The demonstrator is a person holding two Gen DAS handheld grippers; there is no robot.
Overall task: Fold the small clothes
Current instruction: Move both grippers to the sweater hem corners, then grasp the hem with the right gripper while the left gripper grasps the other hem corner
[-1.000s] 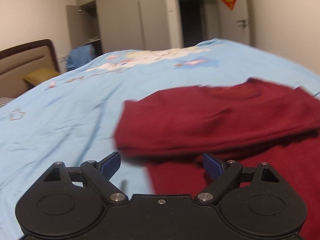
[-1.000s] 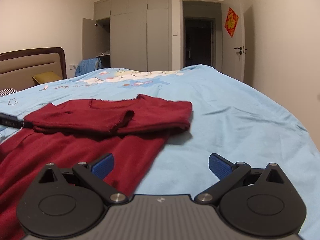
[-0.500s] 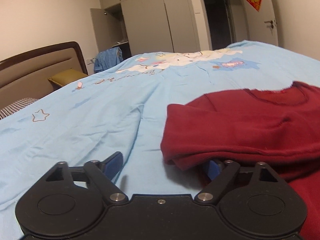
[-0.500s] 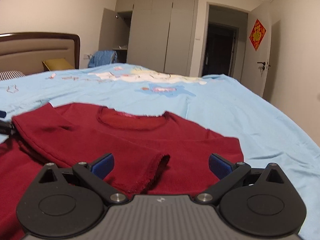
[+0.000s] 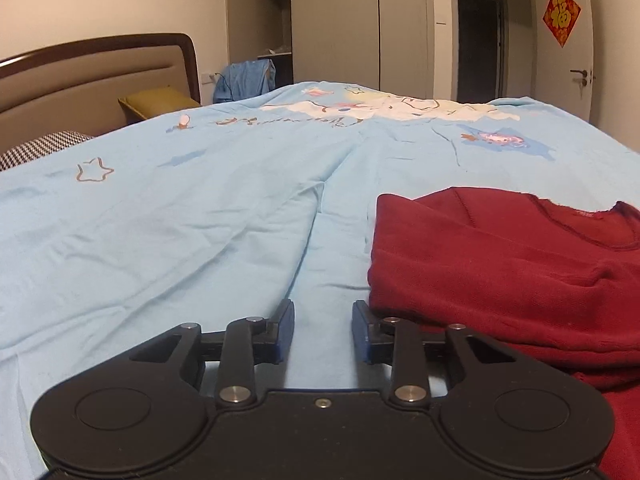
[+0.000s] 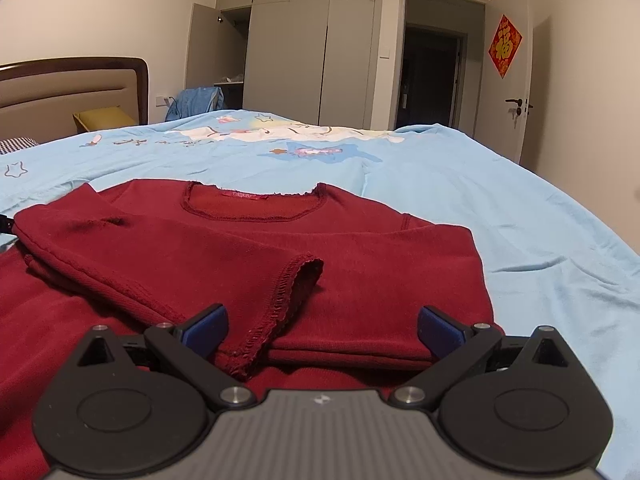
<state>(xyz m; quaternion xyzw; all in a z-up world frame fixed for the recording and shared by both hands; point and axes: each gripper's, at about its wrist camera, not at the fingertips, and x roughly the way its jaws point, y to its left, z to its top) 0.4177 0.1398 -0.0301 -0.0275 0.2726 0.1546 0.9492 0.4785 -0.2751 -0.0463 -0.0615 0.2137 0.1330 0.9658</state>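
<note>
The left gripper [image 5: 322, 330], jaws narrowed but empty, sits left of the dark red knit sweater [image 6: 320, 248]; the right gripper [image 6: 322, 330] gapes wide at its near folded sleeves.

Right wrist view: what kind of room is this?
A home bedroom: a bed with a padded headboard, a built-in wardrobe along the far wall, and a red top laid out for folding.
</note>
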